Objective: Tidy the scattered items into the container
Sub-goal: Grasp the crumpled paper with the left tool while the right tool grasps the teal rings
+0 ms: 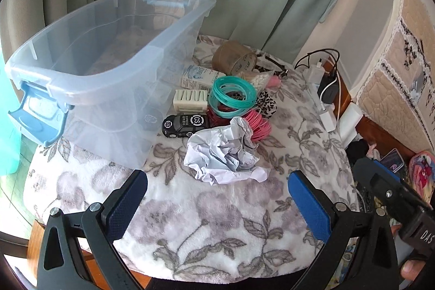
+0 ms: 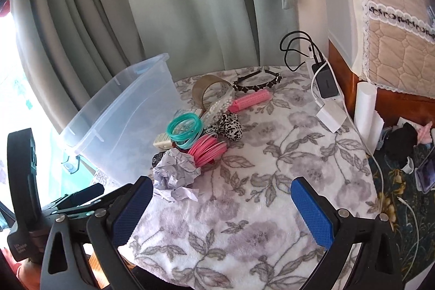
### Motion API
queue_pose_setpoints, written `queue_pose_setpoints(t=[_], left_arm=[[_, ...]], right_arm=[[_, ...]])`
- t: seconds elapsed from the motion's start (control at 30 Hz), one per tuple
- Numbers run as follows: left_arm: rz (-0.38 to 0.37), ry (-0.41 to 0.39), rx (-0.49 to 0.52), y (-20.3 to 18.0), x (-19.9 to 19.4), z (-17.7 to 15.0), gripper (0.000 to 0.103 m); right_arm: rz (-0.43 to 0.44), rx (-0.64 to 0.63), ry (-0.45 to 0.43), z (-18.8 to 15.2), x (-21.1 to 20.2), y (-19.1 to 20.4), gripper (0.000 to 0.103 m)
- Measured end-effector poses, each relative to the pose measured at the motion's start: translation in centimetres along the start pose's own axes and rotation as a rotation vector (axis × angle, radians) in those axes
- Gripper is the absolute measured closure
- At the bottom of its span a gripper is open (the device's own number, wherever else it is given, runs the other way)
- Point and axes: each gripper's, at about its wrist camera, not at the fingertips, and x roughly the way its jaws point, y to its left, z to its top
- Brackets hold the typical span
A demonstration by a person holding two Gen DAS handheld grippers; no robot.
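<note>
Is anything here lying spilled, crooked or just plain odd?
Yes. The tape roll lies tipped on its side, with white beads spread from its mouth. A crumpled paper ball sits in front of a heap of teal rings and pink rings, while the clear bin beside them looks empty.

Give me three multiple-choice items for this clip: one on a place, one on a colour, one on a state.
1. Where is the crumpled paper?
A. inside the bin
B. on the floral blanket, nearest the grippers
C. on the floor

2. What colour are the bin's latches?
A. blue
B. red
C. yellow

3. How do the two grippers stand?
A. both shut on items
B. left shut on the toy car, right open
C. both open, holding nothing

Key: 1 B, the paper lies on the blanket at the front of the pile. 2 A, the latch on the clear bin is blue. 3 C, the left gripper and right gripper both show spread fingers over bare blanket.
</note>
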Motion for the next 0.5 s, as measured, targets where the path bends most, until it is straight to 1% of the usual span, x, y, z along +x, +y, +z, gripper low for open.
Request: queue_pose_setpoints(t=[0.07, 0.13, 0.2, 0.27, 0.33, 0.4, 0.5], left_arm=[[0.015, 0.010, 0.017, -0.8, 0.9, -0.1, 0.000], [0.033, 0.008, 0.041, -1.6, 1.7, -0.2, 0.000], [0.070, 0.009, 0.082, -2.4, 2.8, -0.1, 0.000], [0.096, 0.025, 0.102, -2.9, 4.1, 0.0, 0.003], [0.108, 0.051, 0.097, -2.9, 5.3, 0.0, 0.013], [0.109, 0.075, 0.089, -2.7, 6.3, 0.1, 0.020], [0.122, 0.089, 0.076, -2.4, 7.3, 0.2, 0.024]], right_arm=[[0.034, 0.043, 0.030, 0.3, 1.5, -0.8, 0.011], [0.062, 0.084, 0.063, 0.5, 3.3, -1.3, 0.017], [0.090, 0.123, 0.097, 0.7, 5.0, -1.8, 0.022], [0.116, 0.139, 0.124, 0.9, 6.7, -1.9, 0.031], [0.139, 0.144, 0.142, 1.2, 8.1, -1.9, 0.033], [0.153, 0.146, 0.157, 1.7, 9.3, -1.9, 0.035], [0.176, 0.137, 0.154, 2.8, 10.4, -1.5, 0.040]])
